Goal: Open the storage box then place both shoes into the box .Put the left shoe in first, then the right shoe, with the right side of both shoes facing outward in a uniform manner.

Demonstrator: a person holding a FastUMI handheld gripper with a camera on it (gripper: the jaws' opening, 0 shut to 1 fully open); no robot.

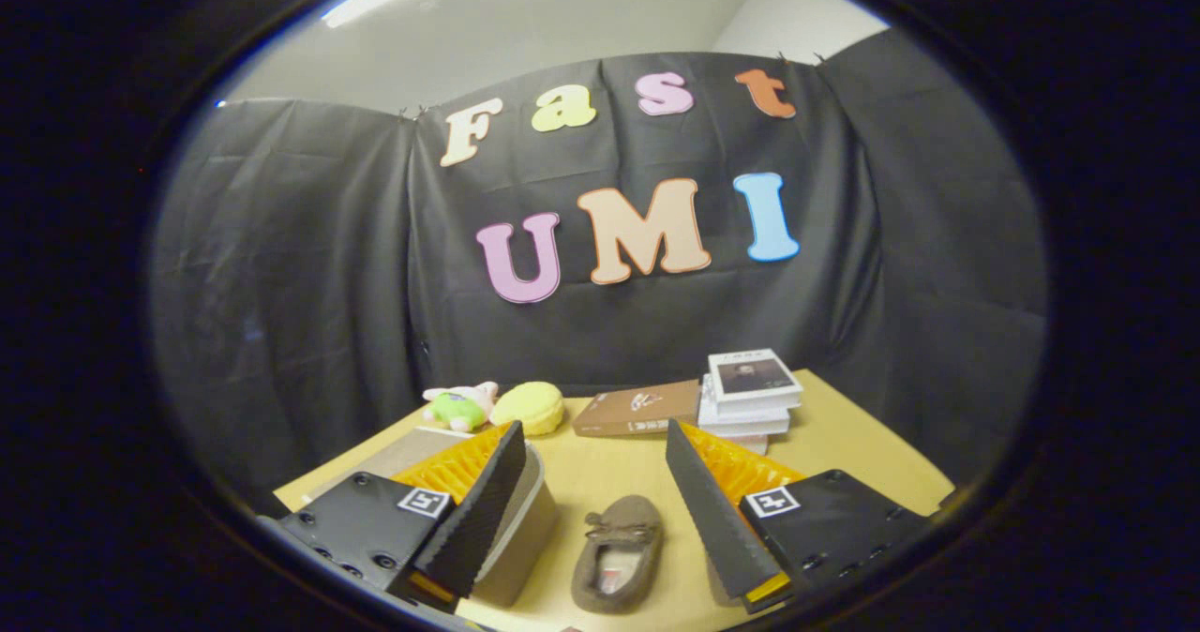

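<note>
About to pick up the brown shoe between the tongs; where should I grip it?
Judging by its pose, pinch the side walls of the brown shoe at mid-length, coming from above: it lies sole-down, opening up, between the open tongs, lengthwise along them.

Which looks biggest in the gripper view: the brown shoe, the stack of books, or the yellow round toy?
1. Brown shoe, lying between the open tongs, though it is nearest the camera.
2. Stack of books, about as big; being farther back, it may really be larger.
3. Yellow round toy, clearly smallest.
</note>
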